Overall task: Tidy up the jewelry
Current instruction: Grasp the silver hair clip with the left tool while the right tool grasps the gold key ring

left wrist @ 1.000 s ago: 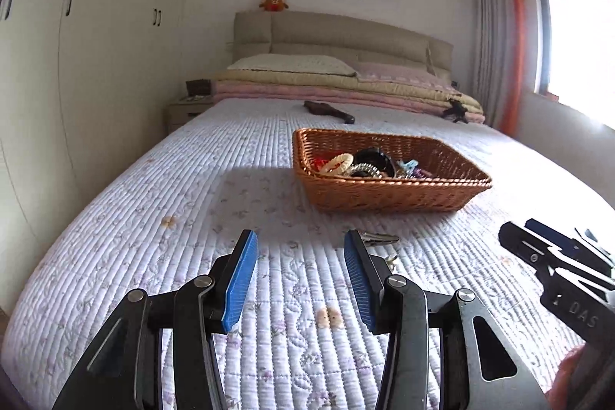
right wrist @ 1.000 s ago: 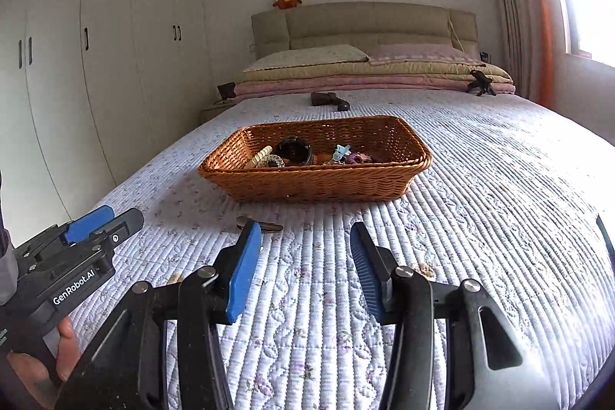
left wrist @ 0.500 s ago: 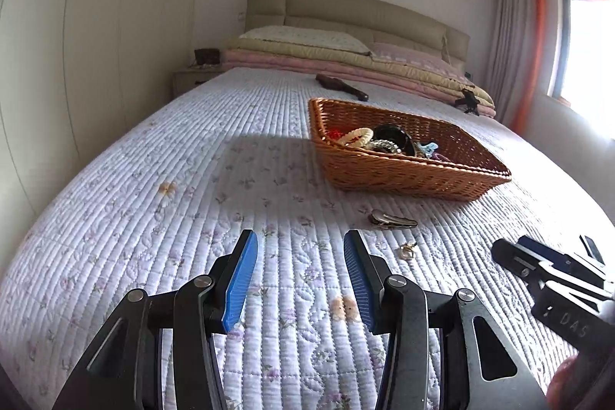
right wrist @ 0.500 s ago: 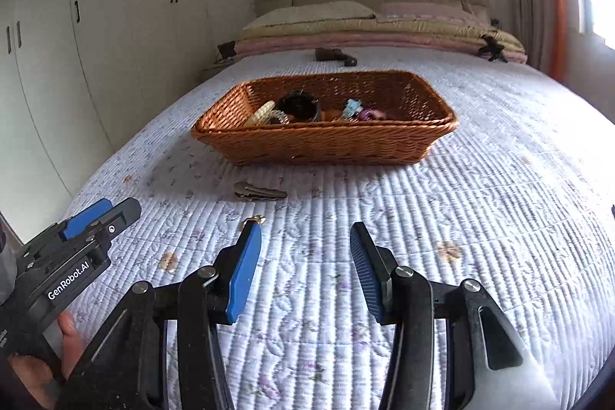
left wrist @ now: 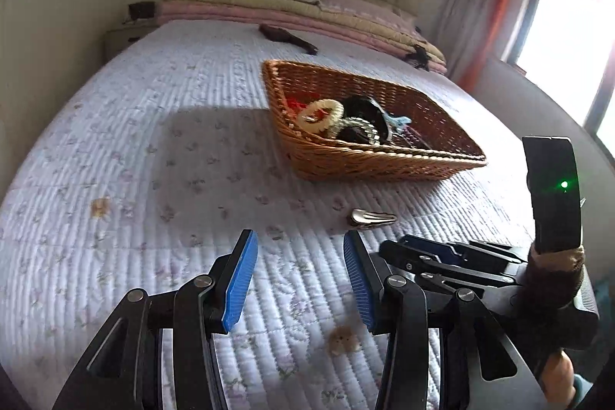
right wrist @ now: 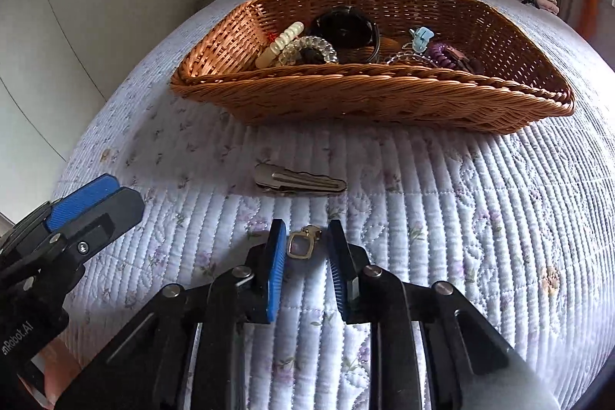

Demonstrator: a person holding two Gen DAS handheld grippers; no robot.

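Observation:
A small gold square pendant [right wrist: 301,244] lies on the quilted bedspread between the blue pads of my right gripper [right wrist: 306,237], which is low over it, partly closed, not touching it. A silver hair clip [right wrist: 298,180] lies just beyond, also in the left wrist view [left wrist: 372,218]. Behind it stands a wicker basket [right wrist: 369,95] holding bracelets, hair ties and clips; it also shows in the left wrist view [left wrist: 369,164]. My left gripper [left wrist: 299,266] is open and empty above the bedspread, left of the right gripper's body [left wrist: 453,256].
The bed's pillows and folded blankets [left wrist: 292,10] lie at the far end, with a dark object [left wrist: 286,37] before them. Wardrobes [right wrist: 69,25] stand to the left, a window [left wrist: 565,37] to the right.
Both grippers moved forward and down toward the bedspread. The right gripper's jaws narrowed and now straddle the gold pendant. The left gripper stays open.

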